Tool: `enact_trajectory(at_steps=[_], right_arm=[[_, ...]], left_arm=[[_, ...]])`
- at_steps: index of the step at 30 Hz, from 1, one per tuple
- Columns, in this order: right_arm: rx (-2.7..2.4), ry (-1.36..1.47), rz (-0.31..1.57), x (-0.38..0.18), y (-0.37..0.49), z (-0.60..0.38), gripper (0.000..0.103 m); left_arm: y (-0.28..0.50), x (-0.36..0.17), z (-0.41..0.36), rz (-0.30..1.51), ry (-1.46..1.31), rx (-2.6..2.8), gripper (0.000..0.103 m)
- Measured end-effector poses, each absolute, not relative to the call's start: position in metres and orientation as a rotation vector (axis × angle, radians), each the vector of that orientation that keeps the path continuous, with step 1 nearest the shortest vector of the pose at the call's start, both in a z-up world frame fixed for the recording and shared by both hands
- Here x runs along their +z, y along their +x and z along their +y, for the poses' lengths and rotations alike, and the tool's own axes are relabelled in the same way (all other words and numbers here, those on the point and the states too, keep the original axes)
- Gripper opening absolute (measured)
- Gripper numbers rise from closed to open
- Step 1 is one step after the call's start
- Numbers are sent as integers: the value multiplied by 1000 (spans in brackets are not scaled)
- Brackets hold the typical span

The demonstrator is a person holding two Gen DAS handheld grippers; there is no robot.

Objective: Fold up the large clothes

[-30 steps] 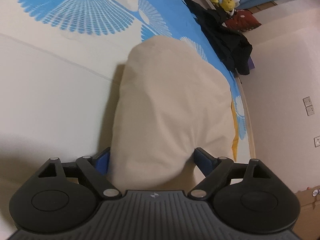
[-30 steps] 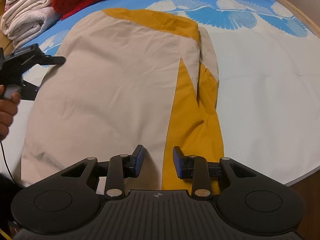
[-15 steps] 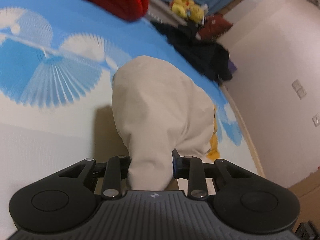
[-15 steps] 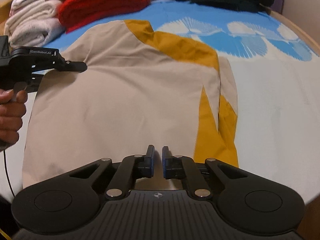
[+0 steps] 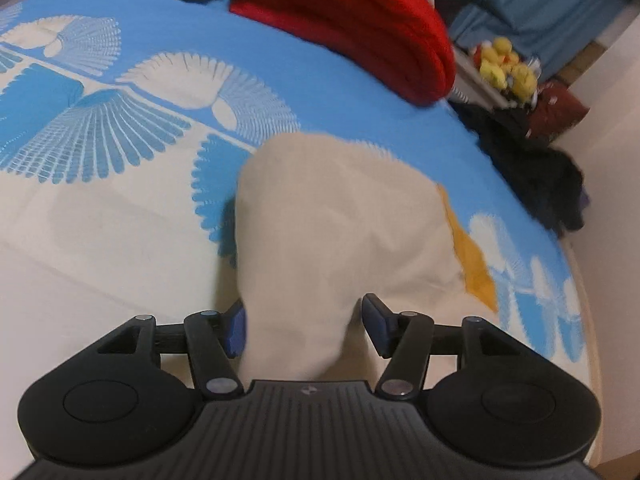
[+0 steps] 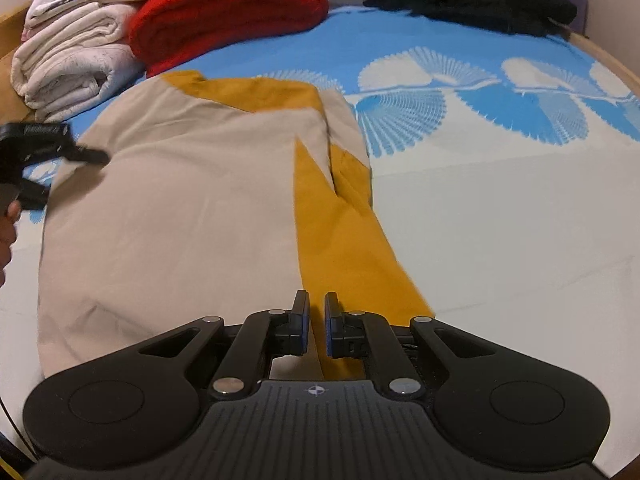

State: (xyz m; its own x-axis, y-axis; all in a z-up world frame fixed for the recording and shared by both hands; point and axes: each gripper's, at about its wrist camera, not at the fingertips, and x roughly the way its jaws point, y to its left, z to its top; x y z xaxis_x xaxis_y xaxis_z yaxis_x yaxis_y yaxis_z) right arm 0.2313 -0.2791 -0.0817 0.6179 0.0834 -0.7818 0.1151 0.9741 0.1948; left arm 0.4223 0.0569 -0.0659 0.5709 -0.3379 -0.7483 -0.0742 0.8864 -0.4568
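A bed with a blue-and-white fan-print sheet is carrying the beige and mustard garment, which is lying spread flat across its near half in the right wrist view, with a red blanket and folded white towels beyond it. Only the left wrist view is showing yellow plush toys past the bed's far edge. The right gripper is pinching the garment's mustard strip between nearly closed jaws, while the left gripper is opening its jaws around a beige fold without pressing it.

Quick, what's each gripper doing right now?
Left gripper: jaws opening, beige garment between them.
Right gripper: shut on the garment's hem.
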Motion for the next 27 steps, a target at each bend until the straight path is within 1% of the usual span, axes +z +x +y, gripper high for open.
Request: enact_trajectory(at_steps=[1, 2, 4, 6, 8, 10, 12, 13, 15, 17, 21, 24, 27], right_arm=[[-18, 244, 909, -82, 232, -278, 11], [-21, 247, 909, -82, 233, -276, 15], [-43, 235, 894, -81, 232, -276, 38], [-74, 231, 873, -78, 231, -278, 48], [-99, 253, 866, -78, 233, -283, 48], [-112, 276, 882, -83, 238, -291, 50], [-109, 298, 915, -90, 245, -297, 50], [-112, 310, 928, -94, 246, -297, 50], [-122, 336, 950, -102, 248, -300, 50], [-131, 349, 962, -107, 248, -302, 50], [-146, 355, 968, -107, 242, -308, 50], [-127, 383, 996, -108, 238, -313, 50], [-94, 401, 1022, -109, 235, -315, 49]], left_arm=[[420, -63, 60, 948, -482, -173, 68], [417, -61, 61, 933, -488, -176, 78], [410, -59, 68, 915, -494, -157, 91], [408, -64, 73, 966, -516, -151, 92], [406, -76, 74, 1068, -535, -163, 92], [402, -87, 71, 1115, -547, -185, 90], [404, -93, 64, 1107, -552, -189, 84], [406, -96, 61, 1096, -557, -199, 80], [414, -99, 52, 1065, -540, -196, 78], [420, -101, 44, 1027, -511, -188, 74], [433, -96, 17, 938, -397, -230, 73], [436, -98, 9, 884, -360, -274, 73], [441, -99, 12, 904, -367, -242, 76]])
